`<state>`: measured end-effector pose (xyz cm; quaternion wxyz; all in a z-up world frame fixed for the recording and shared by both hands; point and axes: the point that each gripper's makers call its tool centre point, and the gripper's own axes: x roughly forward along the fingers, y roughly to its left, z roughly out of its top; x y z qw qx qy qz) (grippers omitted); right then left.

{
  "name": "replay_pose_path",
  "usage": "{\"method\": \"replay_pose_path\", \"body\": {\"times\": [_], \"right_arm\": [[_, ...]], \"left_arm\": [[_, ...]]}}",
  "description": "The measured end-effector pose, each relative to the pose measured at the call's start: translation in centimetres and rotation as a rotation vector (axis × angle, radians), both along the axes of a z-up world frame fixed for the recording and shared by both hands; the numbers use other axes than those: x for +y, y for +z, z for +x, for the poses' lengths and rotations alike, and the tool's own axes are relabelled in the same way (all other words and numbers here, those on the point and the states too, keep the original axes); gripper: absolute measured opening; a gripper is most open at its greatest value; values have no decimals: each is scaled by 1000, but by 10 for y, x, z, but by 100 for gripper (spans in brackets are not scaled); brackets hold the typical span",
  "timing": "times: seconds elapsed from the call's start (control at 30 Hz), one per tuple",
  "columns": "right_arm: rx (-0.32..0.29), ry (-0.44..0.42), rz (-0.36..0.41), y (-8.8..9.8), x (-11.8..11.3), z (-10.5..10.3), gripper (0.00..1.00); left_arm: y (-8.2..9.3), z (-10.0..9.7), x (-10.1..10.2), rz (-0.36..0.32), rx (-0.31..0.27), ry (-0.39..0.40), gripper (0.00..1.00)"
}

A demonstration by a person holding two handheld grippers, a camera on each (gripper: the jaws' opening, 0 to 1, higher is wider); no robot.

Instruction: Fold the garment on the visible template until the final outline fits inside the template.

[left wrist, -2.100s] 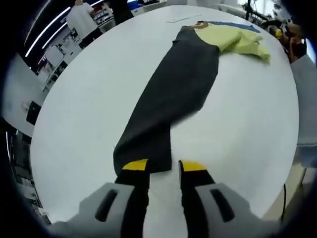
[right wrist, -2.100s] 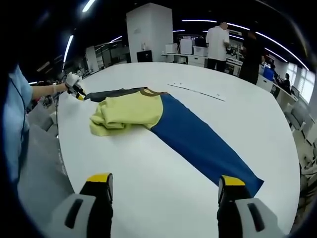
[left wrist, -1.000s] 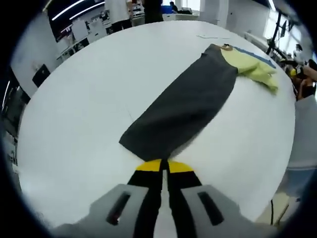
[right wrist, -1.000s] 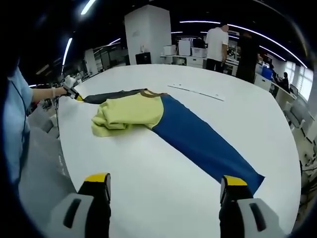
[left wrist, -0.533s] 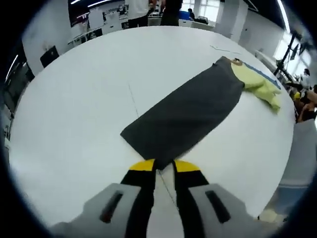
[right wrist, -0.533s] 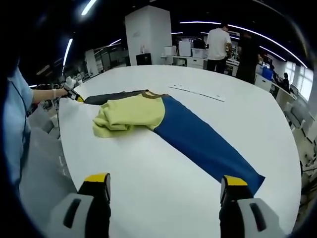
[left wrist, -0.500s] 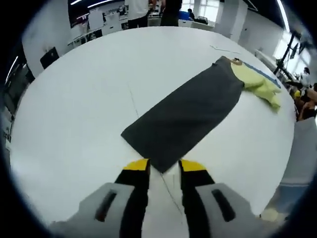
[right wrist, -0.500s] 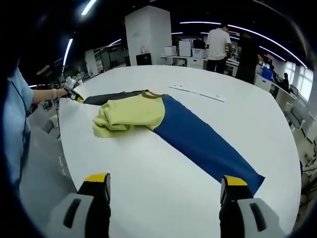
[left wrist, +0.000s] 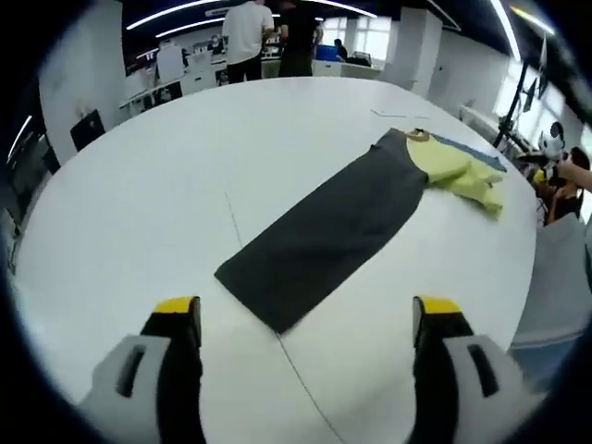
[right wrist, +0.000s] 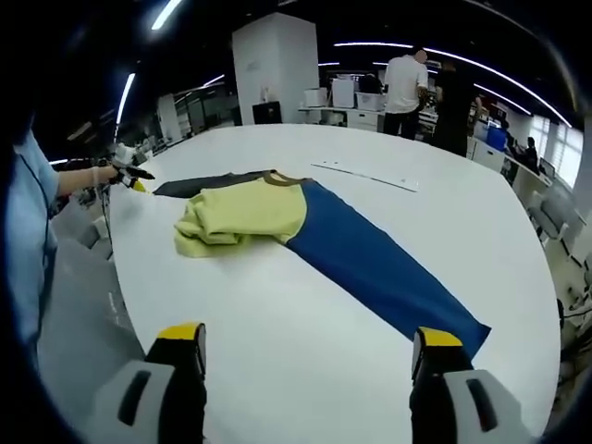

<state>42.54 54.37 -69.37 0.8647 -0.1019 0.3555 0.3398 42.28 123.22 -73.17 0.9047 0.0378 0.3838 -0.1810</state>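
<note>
A white pillar [right wrist: 276, 65] (square-sided) and ceiling light strips [right wrist: 407, 43] stand over office desks [right wrist: 356, 113].

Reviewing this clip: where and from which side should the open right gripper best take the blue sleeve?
Probably at the blue sleeve's cuff end, at the corner just beyond the right gripper. It lies flat on the white table, so a low approach from the gripper's side, one jaw sliding under the edge, suits it.

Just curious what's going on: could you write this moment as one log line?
left tongs: open, above grey sleeve end | right tongs: open, near blue sleeve end | yellow body: bunched | sleeves: flat on table
</note>
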Motion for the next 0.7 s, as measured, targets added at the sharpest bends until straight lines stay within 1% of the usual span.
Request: {"method": "replay_pose_path", "body": {"times": [0.07, 0.13, 0.23, 0.33, 0.37, 0.4, 0.47, 0.53, 0.57, 0.6, 0.67, 0.7], "right_arm": [[-3, 0, 4, 0, 1, 0, 93], [-3, -2, 9, 0, 2, -1, 93], [-4, 5, 7, -1, 5, -1, 92], [-7, 16, 18, 0, 12, -1, 91], [-11, 23, 23, 0, 16, 0, 91], [-13, 27, 23, 0, 18, 0, 91], [-26, 54, 25, 2, 27, 1, 89], [-35, 74, 31, 4, 37, 2, 88], [-41, 96, 30, 4, 41, 2, 88], [-51, 121, 29, 5, 47, 3, 88], [-50, 146, 22, 5, 54, 3, 87], [-54, 155, 20, 5, 57, 3, 87]], "left_arm": [[9, -2, -12, -41, -28, -12, 99], [17, -3, -18, -56, -47, -6, 99], [26, -5, -31, -85, -74, -17, 99], [36, -8, -50, -112, -106, -44, 98], [37, -8, -52, -114, -108, -47, 98], [40, -11, -60, -119, -110, -53, 98], [43, -13, -70, -113, -127, -78, 97], [50, -14, -84, -138, -148, -79, 97], [55, -15, -93, -150, -162, -93, 96], [56, -16, -97, -145, -165, -100, 96], [60, -19, -111, -152, -176, -120, 96], [61, -22, -119, -154, -171, -131, 96]]}}
